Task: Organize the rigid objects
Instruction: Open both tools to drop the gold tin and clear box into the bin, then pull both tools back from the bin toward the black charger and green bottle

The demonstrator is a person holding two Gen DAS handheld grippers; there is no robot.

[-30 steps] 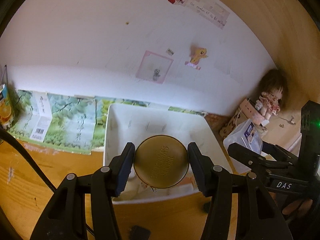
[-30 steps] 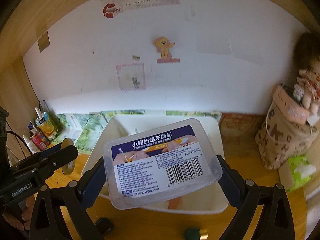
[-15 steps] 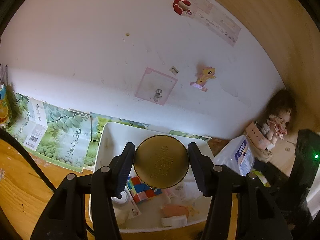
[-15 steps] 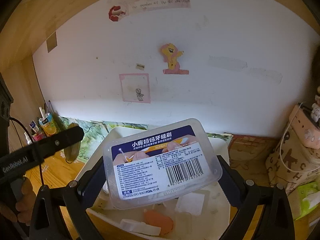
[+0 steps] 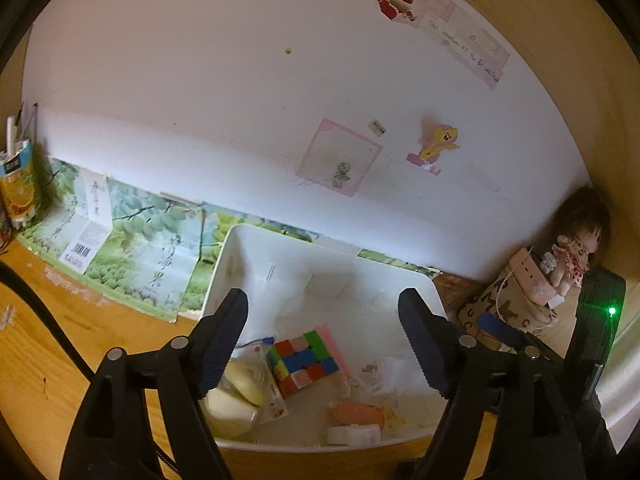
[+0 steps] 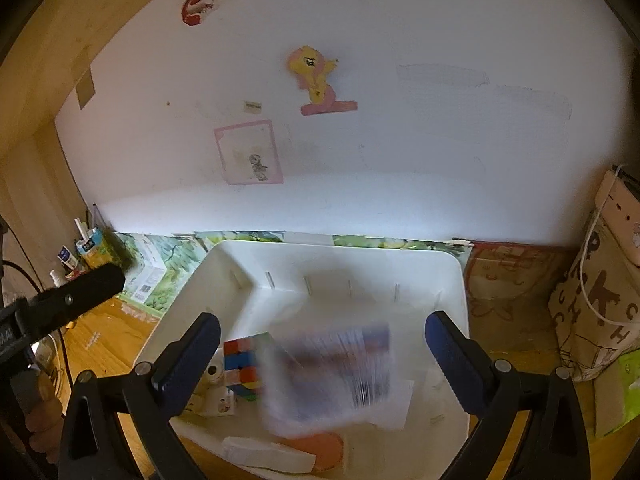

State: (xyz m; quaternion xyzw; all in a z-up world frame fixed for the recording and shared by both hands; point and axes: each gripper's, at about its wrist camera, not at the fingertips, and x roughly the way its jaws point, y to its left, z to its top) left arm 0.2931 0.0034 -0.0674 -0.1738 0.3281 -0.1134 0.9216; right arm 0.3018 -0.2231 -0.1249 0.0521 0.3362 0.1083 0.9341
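A white bin [image 5: 240,240] [image 6: 460,280] stands on the wooden desk against the wall. Both grippers hang above it. My left gripper [image 5: 324,344] is open and empty. My right gripper [image 6: 322,364] is open; the clear plastic box with a blue label [image 6: 332,368] is a motion-blurred shape below it, dropping into the bin. In the bin lie a colourful puzzle cube [image 5: 304,360] [image 6: 244,364], a cream rounded item [image 5: 240,380], an orange piece [image 5: 356,416] [image 6: 320,448] and a small white block [image 5: 354,436]. The round gold tin is not visible.
Green printed boxes [image 5: 132,248] lean on the wall behind the bin. A juice carton [image 5: 18,188] stands far left. A patterned bag [image 6: 592,308] with a doll [image 5: 572,252] sits at right. A green packet [image 6: 628,380] lies at far right.
Both grippers opened over the bin. The left let go of the round gold tin, now out of sight. The right let go of the clear box, which is falling.
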